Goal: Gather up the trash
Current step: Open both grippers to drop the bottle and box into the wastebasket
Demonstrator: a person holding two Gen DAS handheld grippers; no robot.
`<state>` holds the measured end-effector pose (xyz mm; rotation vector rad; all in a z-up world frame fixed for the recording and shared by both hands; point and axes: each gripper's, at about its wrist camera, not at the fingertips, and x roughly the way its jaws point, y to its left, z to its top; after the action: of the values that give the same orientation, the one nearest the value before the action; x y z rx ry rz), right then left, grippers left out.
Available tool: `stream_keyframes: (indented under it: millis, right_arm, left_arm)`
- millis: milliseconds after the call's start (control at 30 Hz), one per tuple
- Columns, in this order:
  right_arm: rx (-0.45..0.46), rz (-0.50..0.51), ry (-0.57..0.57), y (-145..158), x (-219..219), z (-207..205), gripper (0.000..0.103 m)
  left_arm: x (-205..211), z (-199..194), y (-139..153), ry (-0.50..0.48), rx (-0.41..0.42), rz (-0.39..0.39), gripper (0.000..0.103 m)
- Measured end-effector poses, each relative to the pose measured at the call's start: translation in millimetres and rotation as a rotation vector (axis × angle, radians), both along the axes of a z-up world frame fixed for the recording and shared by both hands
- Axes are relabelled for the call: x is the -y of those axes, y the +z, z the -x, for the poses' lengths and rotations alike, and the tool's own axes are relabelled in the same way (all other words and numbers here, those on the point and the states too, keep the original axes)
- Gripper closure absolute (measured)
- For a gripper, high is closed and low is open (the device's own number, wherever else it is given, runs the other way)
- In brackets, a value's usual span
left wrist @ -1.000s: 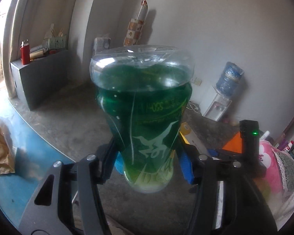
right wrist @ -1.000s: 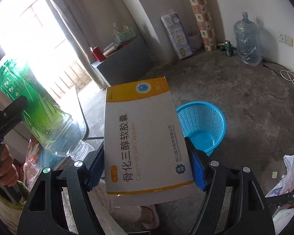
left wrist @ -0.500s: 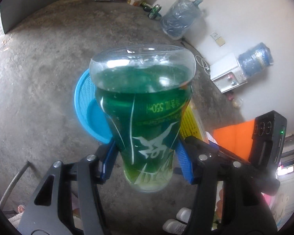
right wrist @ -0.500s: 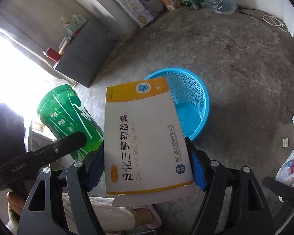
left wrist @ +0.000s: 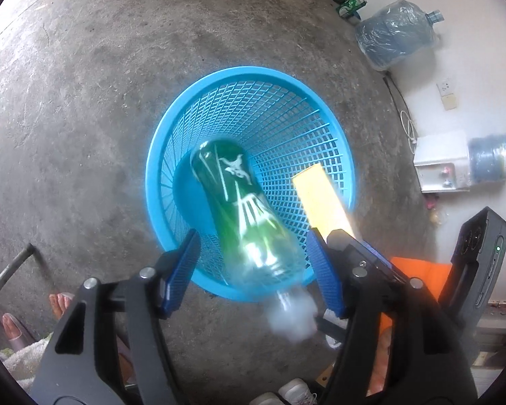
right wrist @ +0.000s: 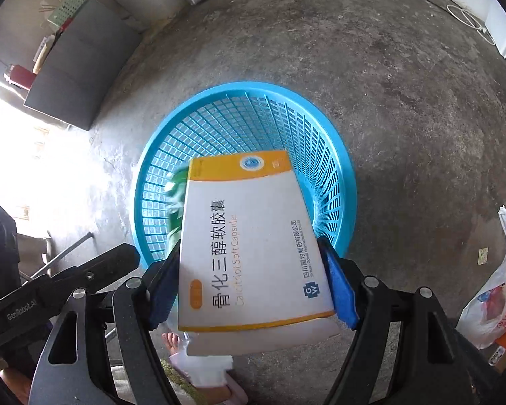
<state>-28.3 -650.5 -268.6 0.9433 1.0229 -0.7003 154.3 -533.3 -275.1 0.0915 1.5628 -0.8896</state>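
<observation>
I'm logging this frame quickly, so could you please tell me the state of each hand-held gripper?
Left hand-held gripper: open, the green bottle dropping free above the blue basket.
Right hand-held gripper: shut on the medicine box.

A green plastic bottle [left wrist: 239,209], blurred, lies tilted base-down inside the round blue mesh wastebasket [left wrist: 172,135] on the concrete floor. A white-and-orange medicine box [right wrist: 249,236] is above the basket's near rim.

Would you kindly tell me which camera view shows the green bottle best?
The left wrist view: the green bottle shows nearly whole, blurred, over the blue basket. The right wrist view shows only a green sliver beside the medicine box.
</observation>
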Motion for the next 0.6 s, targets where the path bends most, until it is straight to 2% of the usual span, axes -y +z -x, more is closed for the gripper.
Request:
stream_keyframes:
  millis: [333,467,600]
  right_arm:
    - [-0.011,0.05,-0.009,12.2,-9.8,11.0,0.029]
    - [0.018,0.078,-0.032,30.0,-21.1,31.5,0.029]
    - [0.061,0.115,-0.051,57.8,-41.7,57.4,0.029]
  left_arm:
    - [-10.1,2.2,22.9,-0.004,0.066,0.043,0.041]
    - [-26.0,6.0,43.4,-0.011,0.104,0.059,0.041]
    - [-44.9,18.4,77.0,-0.035,0.167,0.091,0.041]
